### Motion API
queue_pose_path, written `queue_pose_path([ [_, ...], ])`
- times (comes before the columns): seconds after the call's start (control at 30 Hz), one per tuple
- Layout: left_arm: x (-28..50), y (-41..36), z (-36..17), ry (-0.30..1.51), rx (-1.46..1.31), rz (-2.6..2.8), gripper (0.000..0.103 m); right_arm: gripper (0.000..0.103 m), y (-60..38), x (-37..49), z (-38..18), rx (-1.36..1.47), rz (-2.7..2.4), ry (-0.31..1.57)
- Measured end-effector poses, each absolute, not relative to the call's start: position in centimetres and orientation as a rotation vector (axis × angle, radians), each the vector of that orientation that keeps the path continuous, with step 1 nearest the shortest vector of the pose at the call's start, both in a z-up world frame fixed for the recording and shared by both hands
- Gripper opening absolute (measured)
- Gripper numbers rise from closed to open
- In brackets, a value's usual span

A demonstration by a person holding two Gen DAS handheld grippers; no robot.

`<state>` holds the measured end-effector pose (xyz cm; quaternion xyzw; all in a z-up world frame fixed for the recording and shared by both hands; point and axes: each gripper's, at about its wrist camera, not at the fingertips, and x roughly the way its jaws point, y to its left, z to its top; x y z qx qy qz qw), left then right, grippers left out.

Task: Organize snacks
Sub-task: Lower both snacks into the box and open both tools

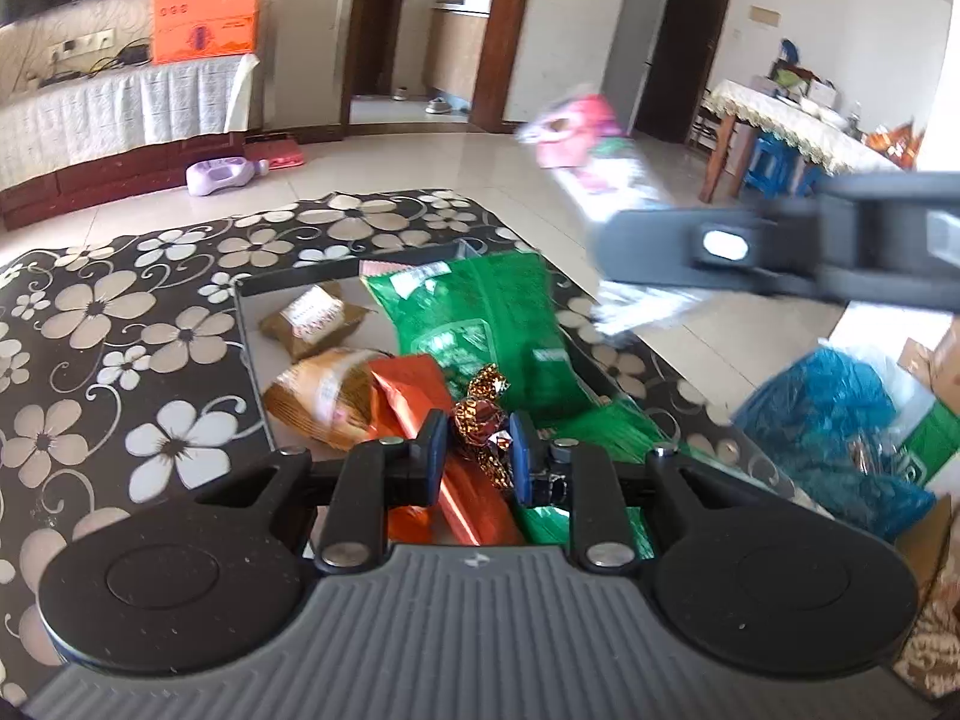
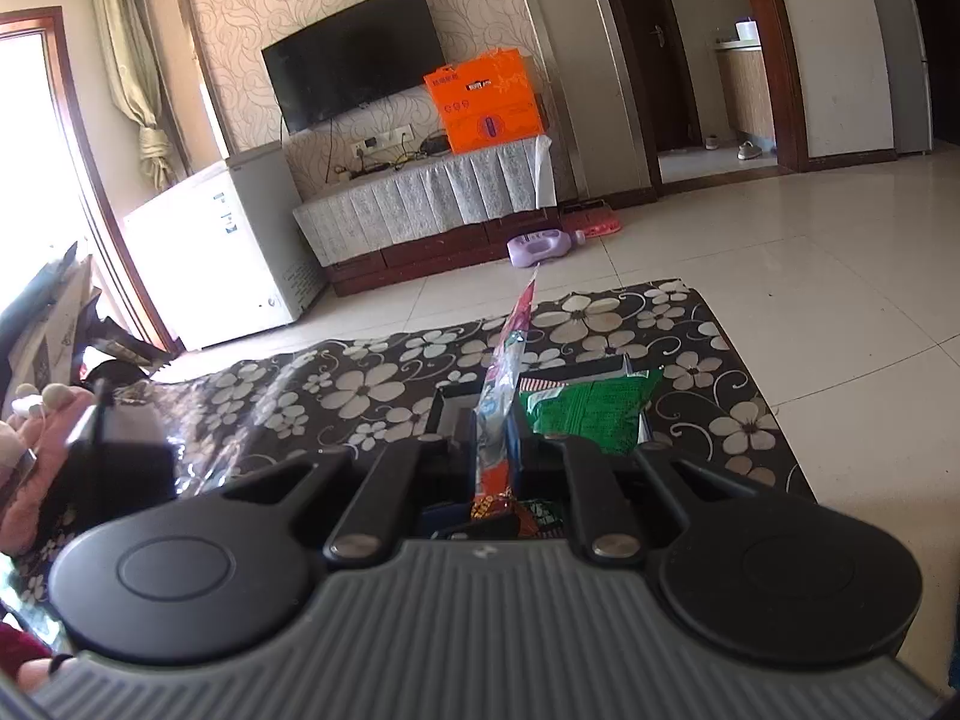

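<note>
The left tool (image 1: 477, 450) is closed on a small candy in brown-and-gold patterned foil (image 1: 480, 414), which sits pinched between its blue pads just above the open box (image 1: 252, 324) on the flower-patterned surface (image 1: 120, 324). Directly beneath the candy lie an orange foil packet (image 1: 408, 384) and a large green snack bag (image 1: 492, 324), whose lower end hangs over the near rim of the box. Deeper inside the box rest two tan wrapped snacks, one near the far corner (image 1: 312, 318) and one beside the orange packet (image 1: 324, 396).

The right tool (image 2: 492, 450) is closed on a thin clear packet with pink and red printing (image 2: 510, 348), held edge-on and standing up from its pads, above the box (image 2: 444, 408). From the left wrist view this packet appears blurred, raised to the right of the box.
</note>
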<state>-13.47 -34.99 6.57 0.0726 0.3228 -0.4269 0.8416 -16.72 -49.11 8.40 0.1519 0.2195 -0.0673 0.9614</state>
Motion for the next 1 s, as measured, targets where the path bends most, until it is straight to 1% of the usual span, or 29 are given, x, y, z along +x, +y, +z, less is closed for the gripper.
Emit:
queue_pose_path([
  [0.37, -14.7, -35.4, 5.7, 0.672, 0.195, -0.937, 0.026, 0.013, -48.6, -12.6, 5.9, 0.306, -0.141, 0.547],
  [1.0, -15.2, -34.9, 5.3, 0.666, 0.222, -0.945, 0.026, 0.013, -48.7, -10.3, 4.4, 0.281, -0.168, 0.608],
])
